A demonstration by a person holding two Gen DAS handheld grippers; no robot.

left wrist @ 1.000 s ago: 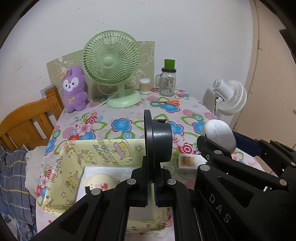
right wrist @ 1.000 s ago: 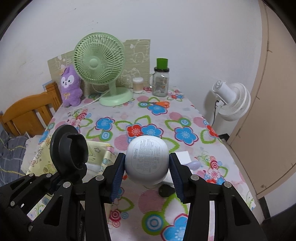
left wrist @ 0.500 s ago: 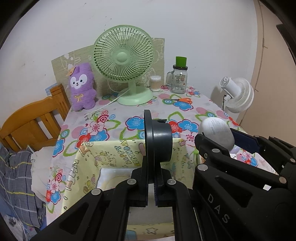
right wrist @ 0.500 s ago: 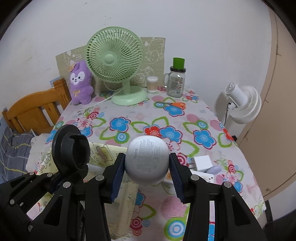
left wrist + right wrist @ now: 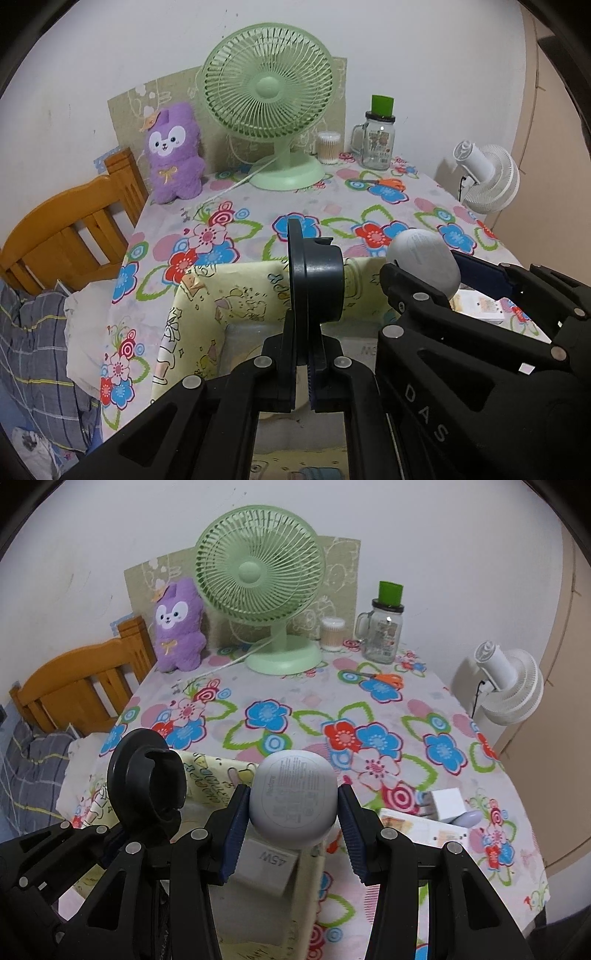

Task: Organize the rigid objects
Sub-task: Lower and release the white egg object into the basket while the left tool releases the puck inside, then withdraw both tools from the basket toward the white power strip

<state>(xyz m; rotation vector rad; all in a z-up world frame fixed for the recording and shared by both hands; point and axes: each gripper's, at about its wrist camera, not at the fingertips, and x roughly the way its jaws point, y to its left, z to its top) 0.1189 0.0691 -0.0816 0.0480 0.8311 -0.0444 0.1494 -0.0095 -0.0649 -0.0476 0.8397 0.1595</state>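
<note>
**Q:** Changes since the earlier frames?
**A:** Both tongs advanced over the yellow fabric bin; green fan and rear of counter now larger in both views. Loads unchanged in both tongs.

**Q:** Left tongs?
**A:** Clamped together on thin flange of black round mount, held edge-on, upright, above bin's far wall. In right wrist view, same mount seen face-on, ring-shaped with a gap at top.

**Q:** Right tongs?
**A:** Clamped on grey rounded case, blue pads pressing on both sides, printed underside facing camera. Case suspended above bin's right edge, over white charger block marked 45W inside bin.

**Q:** Surroundings?
**A:** Right of bin, on floral cloth: white box, flat printed card, small lilac item; type not determinable. Rear of counter: purple plush, cotton-swab tub, glass jar with green cap, orange-handled scissors. White fan beside counter, right. Wooden bed frame and plaid bedding, left.
</note>
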